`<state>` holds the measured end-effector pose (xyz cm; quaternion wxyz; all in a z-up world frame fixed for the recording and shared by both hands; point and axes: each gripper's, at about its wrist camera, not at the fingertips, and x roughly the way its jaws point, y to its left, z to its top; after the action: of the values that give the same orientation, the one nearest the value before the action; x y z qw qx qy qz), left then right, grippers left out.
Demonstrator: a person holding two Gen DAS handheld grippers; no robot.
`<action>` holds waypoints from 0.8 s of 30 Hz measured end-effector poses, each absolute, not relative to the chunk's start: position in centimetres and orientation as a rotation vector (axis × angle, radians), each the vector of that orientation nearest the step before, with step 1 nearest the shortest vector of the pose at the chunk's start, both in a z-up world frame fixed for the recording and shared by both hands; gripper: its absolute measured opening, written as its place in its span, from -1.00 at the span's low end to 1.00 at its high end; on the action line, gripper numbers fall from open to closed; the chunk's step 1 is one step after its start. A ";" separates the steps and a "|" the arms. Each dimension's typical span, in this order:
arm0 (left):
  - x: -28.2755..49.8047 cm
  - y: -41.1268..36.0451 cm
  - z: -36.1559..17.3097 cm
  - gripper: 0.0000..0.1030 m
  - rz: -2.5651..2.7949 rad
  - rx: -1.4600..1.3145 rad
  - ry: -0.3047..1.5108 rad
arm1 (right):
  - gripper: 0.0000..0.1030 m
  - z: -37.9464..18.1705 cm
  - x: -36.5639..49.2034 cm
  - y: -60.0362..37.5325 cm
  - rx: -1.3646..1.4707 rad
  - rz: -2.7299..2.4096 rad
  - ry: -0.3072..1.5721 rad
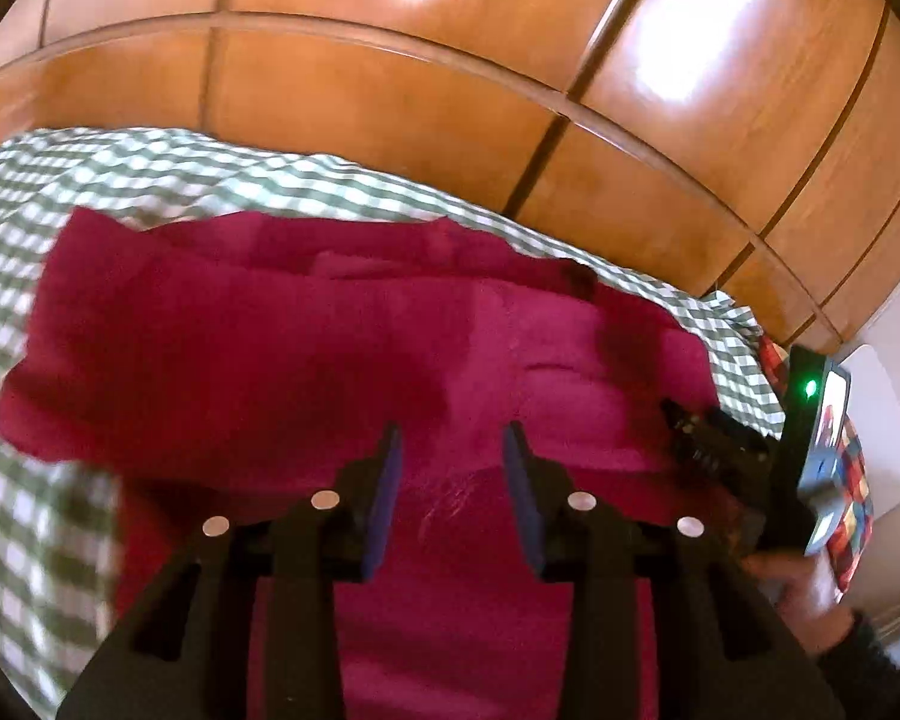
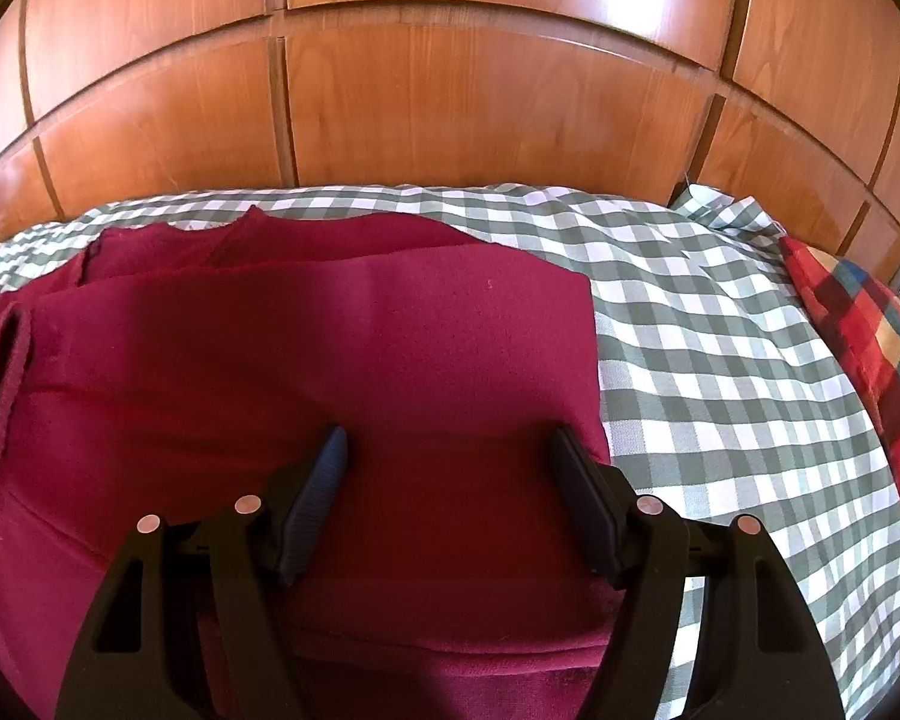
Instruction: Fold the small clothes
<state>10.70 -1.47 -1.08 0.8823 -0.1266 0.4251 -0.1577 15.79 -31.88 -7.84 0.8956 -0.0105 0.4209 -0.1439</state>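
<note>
A dark red garment [image 1: 342, 348] lies partly folded on a green-and-white checked bedcover [image 1: 24, 252]. My left gripper [image 1: 453, 450] hovers over its near part, open, with nothing between the fingers. The other gripper's black body [image 1: 726, 450] shows at the garment's right edge in the left wrist view. In the right wrist view the same garment [image 2: 282, 360] lies with a folded layer on top and its collar at the left. My right gripper [image 2: 450, 450] is open wide above the garment's right part, close to its right edge, holding nothing.
A wooden panelled wardrobe [image 2: 450, 90] stands right behind the bed. A red multicoloured checked pillow [image 2: 858, 324] lies at the right end of the checked bedcover [image 2: 720, 330]. A hand [image 1: 810, 594] holds the right gripper's handle at the lower right.
</note>
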 end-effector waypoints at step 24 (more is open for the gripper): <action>9.3 4.0 -7.1 -0.38 -0.154 -0.305 0.909 | -0.87 1.0 17.2 -18.0 0.138 0.257 0.822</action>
<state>9.33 3.99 -7.10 0.8844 -0.1464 0.4370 -0.0742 17.16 -17.96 0.98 0.9064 0.0667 0.3981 0.1243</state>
